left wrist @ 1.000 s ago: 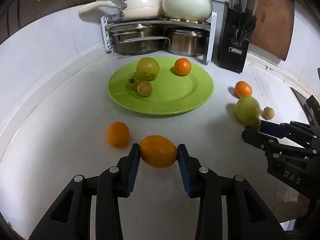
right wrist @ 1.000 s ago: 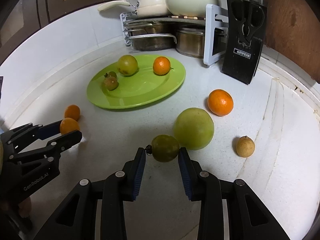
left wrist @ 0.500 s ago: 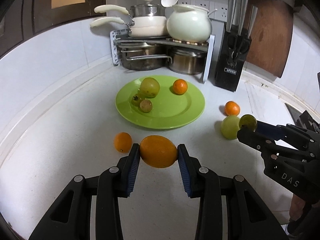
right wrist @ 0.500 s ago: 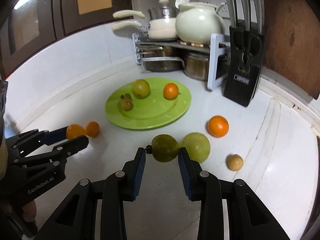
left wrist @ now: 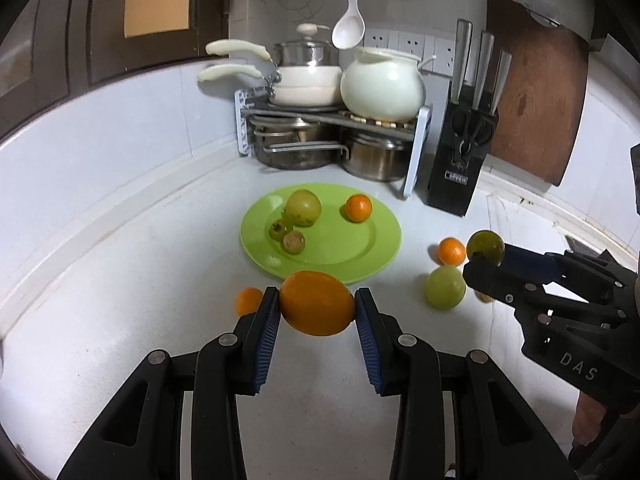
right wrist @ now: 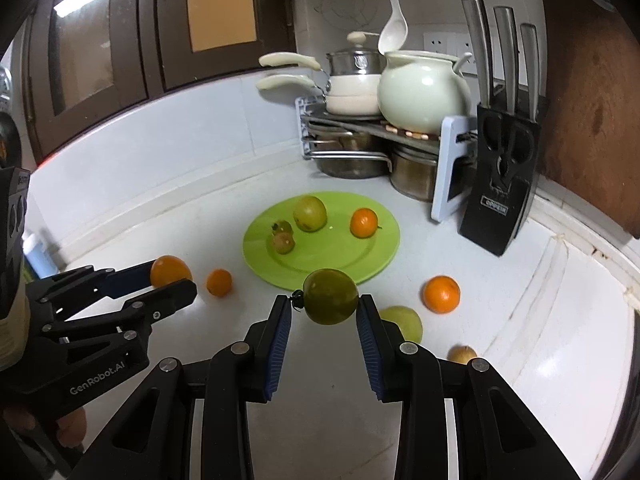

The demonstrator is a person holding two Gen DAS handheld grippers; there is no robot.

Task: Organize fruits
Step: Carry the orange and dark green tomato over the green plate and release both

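Observation:
My left gripper (left wrist: 316, 314) is shut on a large orange fruit (left wrist: 317, 302) and holds it above the counter, short of the green plate (left wrist: 360, 252). My right gripper (right wrist: 324, 314) is shut on a dark green round fruit (right wrist: 330, 297), also lifted; it shows in the left wrist view (left wrist: 485, 247) too. The plate (right wrist: 360, 256) holds a green fruit (right wrist: 309, 213), an orange (right wrist: 364, 222) and two small brownish-green fruits (right wrist: 283, 242). On the counter lie a small orange (right wrist: 219, 282), an orange (right wrist: 441, 294), a green apple (right wrist: 408, 322) and a small tan fruit (right wrist: 461, 354).
A pot rack (left wrist: 332, 120) with pans and a white pot stands behind the plate. A black knife block (left wrist: 460, 168) and a brown cutting board (left wrist: 536, 92) stand at the back right. The tiled wall curves along the left.
Both grippers have risen and drawn back from the counter with their fruits. The plate and the loose fruits look smaller and farther away.

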